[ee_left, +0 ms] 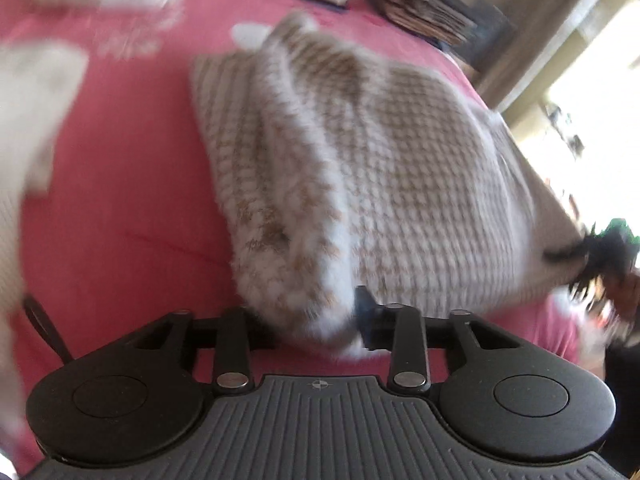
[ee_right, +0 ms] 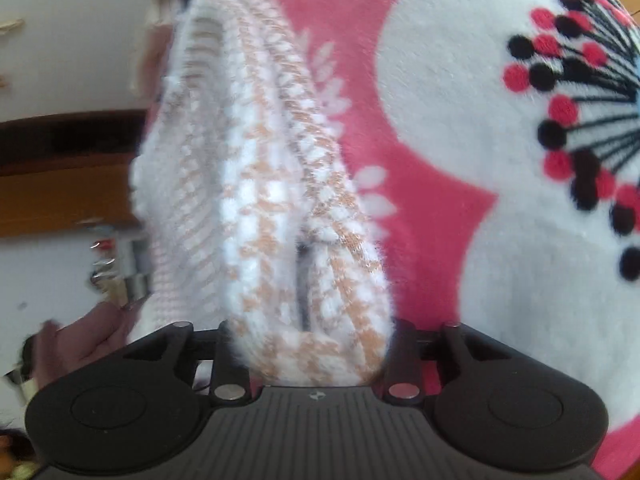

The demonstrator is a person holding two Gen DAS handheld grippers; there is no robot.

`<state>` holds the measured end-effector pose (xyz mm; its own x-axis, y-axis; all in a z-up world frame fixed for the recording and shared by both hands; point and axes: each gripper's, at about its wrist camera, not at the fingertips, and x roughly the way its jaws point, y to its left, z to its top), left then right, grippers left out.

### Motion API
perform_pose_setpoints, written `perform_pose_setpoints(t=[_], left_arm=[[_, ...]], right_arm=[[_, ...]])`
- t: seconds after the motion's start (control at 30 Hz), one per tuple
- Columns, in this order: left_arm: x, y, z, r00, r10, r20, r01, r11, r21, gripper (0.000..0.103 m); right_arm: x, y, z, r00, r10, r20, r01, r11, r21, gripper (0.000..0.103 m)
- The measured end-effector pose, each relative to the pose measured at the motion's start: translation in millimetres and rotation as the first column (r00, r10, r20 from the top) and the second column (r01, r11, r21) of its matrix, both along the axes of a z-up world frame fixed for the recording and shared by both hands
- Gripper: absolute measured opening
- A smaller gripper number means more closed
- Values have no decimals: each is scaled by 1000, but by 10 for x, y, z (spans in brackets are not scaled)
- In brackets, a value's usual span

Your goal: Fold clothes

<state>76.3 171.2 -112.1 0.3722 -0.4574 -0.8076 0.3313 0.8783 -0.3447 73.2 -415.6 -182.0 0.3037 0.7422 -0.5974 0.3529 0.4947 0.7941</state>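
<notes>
While both grippers grip same fuzzy white-and-tan sweater, it hangs bunched above pink blanket. Left gripper clamped on thick fold at near edge, fingers buried in knit. Right gripper clamped on rolled wad of sweater, fabric filling gap. White flower print with red and black dots on blanket, right side. Blur heavy

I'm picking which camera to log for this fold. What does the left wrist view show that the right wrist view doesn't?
Only the left wrist view shows the sweater's broad knitted panel and a dark stack behind it. Only the right wrist view shows the blanket's white patch with red and black dots and a hand. Both show fuzzy white-and-tan knit bunched between gripper fingers over pink blanket.
</notes>
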Motion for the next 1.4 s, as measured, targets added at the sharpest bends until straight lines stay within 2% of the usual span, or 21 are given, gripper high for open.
perform_pose_setpoints(t=[0.07, 0.17, 0.2, 0.27, 0.37, 0.43, 0.53, 0.57, 0.63, 0.77, 0.87, 0.93, 1.03, 1.07, 1.1, 1.17, 1.23, 1.33, 1.4], left_arm=[[-95, -14, 121, 997, -71, 36, 69, 995, 75, 48], [-256, -30, 285, 981, -154, 117, 133, 976, 171, 57], [-301, -53, 316, 973, -179, 146, 150, 970, 190, 61], [-358, -132, 342, 955, -225, 193, 179, 957, 230, 62], [-397, -261, 303, 929, -275, 248, 203, 938, 282, 63], [-423, -337, 292, 917, -291, 271, 205, 930, 304, 63], [-489, -444, 341, 890, -329, 315, 224, 919, 326, 63], [-504, -486, 354, 880, -342, 329, 231, 914, 333, 63], [-538, -545, 365, 867, -354, 352, 228, 908, 351, 63], [-574, -554, 352, 856, -366, 365, 226, 900, 373, 63], [-562, -509, 327, 853, -386, 351, 245, 891, 383, 63], [-554, -478, 310, 851, -399, 342, 258, 884, 390, 63], [-528, -421, 278, 850, -415, 324, 278, 876, 394, 63], [-492, -377, 253, 855, -416, 310, 287, 877, 384, 63], [-456, -334, 227, 860, -416, 294, 299, 880, 369, 63], [-389, -244, 179, 869, -425, 254, 341, 885, 316, 63], [-340, -172, 135, 869, -442, 220, 383, 885, 264, 63], [-271, -79, 44, 870, -468, 158, 435, 877, 201, 62], [-251, -39, -14, 866, -483, 127, 455, 869, 196, 61]], right_arm=[[8, -64, 160, 997, 79, 22, -78, 994, -72, 62], [-10, -212, 432, 982, 183, 41, -170, 963, -209, 63], [-25, -278, 533, 980, 195, 49, -176, 951, -255, 63], [-13, -346, 800, 970, 221, 100, -172, 918, -358, 63], [89, -195, 1244, 932, 287, 221, -179, 895, -409, 63], [322, 126, 1511, 889, 361, 281, -227, 881, -415, 63], [494, 928, 1818, 810, 471, 349, -313, 851, -422, 63], [554, 1236, 1882, 783, 502, 367, -345, 842, -414, 63], [657, 1842, 1941, 750, 531, 395, -404, 840, -363, 67], [886, 2924, 1734, 742, 559, 370, -505, 829, -240, 69], [1022, 3560, 1403, 730, 598, 329, -543, 801, -252, 68], [1039, 3746, 1180, 739, 613, 279, -550, 788, -275, 64], [1095, 3886, 892, 757, 619, 209, -562, 780, -277, 36], [1112, 3909, 830, 757, 622, 202, -563, 777, -281, 19], [1127, 3921, 785, 753, 625, 204, -564, 773, -289, 12], [1152, 3937, 725, 748, 629, 213, -564, 771, -295, 10], [1175, 3961, 725, 732, 639, 236, -572, 765, -297, 10], [1155, 4059, 788, 671, 687, 277, -594, 723, -354, 10], [1134, 4122, 800, 637, 714, 290, -608, 697, -379, 10]])
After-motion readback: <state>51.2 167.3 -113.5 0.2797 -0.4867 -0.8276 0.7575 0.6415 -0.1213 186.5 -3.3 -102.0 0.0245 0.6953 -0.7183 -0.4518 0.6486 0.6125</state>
